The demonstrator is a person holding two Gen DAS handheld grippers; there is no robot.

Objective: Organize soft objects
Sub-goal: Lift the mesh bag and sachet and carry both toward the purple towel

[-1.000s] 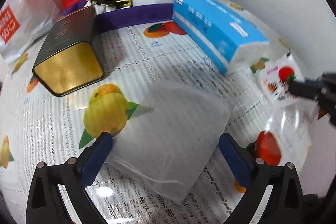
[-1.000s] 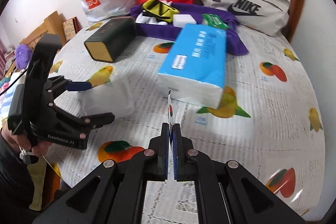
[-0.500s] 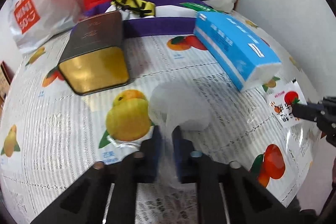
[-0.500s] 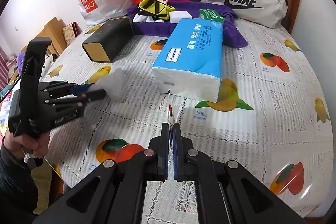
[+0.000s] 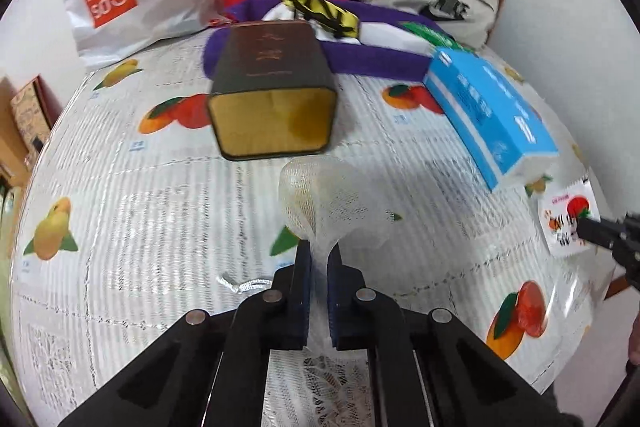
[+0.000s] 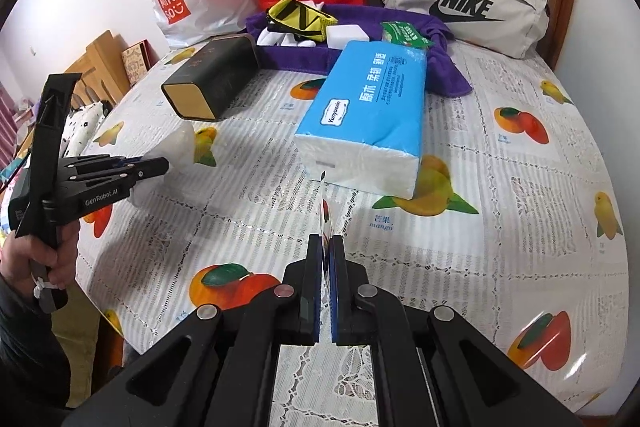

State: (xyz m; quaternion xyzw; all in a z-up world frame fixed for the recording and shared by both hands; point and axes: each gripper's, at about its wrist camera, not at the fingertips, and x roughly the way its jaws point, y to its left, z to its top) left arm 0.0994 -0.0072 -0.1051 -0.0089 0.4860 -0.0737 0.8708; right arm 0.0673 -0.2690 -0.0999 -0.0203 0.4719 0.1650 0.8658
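You had left gripper point(image 5: 319, 259) clamped on translucent white mesh pouch point(image 5: 332, 199), pinched at edge, rest bulging ahead over fruit-print tablecloth point(image 6: 520, 187). Right gripper point(image 6: 329, 247) clenched on thin flat strawberry-print sachet point(image 5: 568, 223). Both likely bound for purple cloth tray point(image 6: 360, 59); neither placed. Blue tissue pack point(image 6: 372, 115) and dark gold-ended tin point(image 6: 212, 83) lay in path.

Round table under a white lace-and-fruit-print plastic cover point(image 6: 520, 187), bearing: dark green rectangular tin with gold end point(image 6: 212, 83), blue-and-white soft tissue pack point(image 6: 372, 107), rumpled purple cloth point(image 6: 440, 67), beige fabric sling bag point(image 6: 460, 7).
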